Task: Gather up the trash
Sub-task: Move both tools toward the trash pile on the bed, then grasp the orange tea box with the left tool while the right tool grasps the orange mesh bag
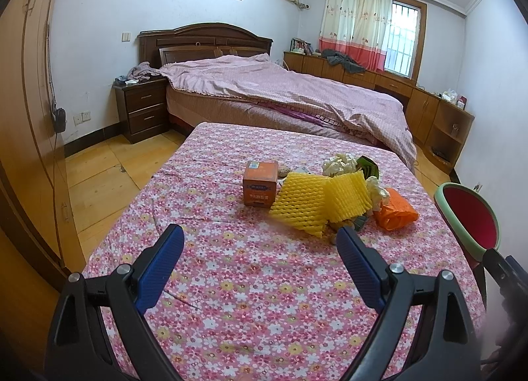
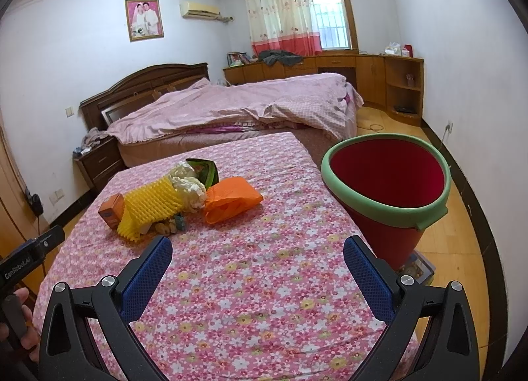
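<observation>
A heap of trash lies mid-table on the floral cloth (image 1: 250, 282): an orange carton (image 1: 260, 183), yellow foam fruit netting (image 1: 316, 204), an orange plastic bag (image 1: 397, 212), crumpled white paper (image 1: 340, 163) and a green wrapper (image 1: 369, 166). The right wrist view shows the same heap: the netting (image 2: 150, 207), the orange bag (image 2: 232, 199), the carton (image 2: 112, 209). A red bin with a green rim (image 2: 389, 183) stands tilted off the table's right edge. My left gripper (image 1: 260, 242) is open, just short of the netting. My right gripper (image 2: 257, 249) is open, empty, between heap and bin.
A bed with a pink quilt (image 1: 280, 90) lies beyond the table. A dark nightstand (image 1: 142, 107) is at its left, a wardrobe (image 1: 23, 117) along the left wall, and low wooden cabinets (image 2: 373, 74) under the window. A hand (image 2: 19, 331) holds the left gripper's handle.
</observation>
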